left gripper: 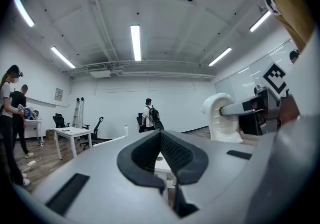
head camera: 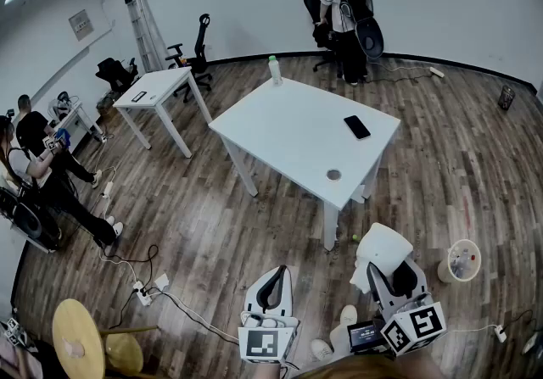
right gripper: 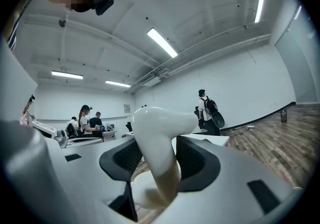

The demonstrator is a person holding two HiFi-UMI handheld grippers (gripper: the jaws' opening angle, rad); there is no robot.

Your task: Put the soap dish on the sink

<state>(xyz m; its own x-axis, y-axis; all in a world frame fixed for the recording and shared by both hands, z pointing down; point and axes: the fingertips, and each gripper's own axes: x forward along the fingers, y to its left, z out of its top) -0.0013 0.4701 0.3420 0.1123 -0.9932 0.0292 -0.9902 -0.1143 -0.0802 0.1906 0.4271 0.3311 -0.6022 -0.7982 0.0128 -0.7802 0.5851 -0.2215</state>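
Left tongs (head camera: 274, 277) pressed together, nothing between. Right tongs (head camera: 395, 274) spread wide, pinching the white soap dish (head camera: 382, 248), jutting forward beyond them. White counter (head camera: 293, 136) ahead of both tongs, well apart, with a phone (head camera: 357, 126) on top.

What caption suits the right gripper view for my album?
Right gripper clamps a glossy white curved soap dish, facing a white table in a wood-floored room.

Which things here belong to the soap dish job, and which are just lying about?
Job: white soap dish, clamped in the right gripper; left gripper, shut and empty. No sink in view.
Lying about: phone, bottle, white table, office chair, waste bin.
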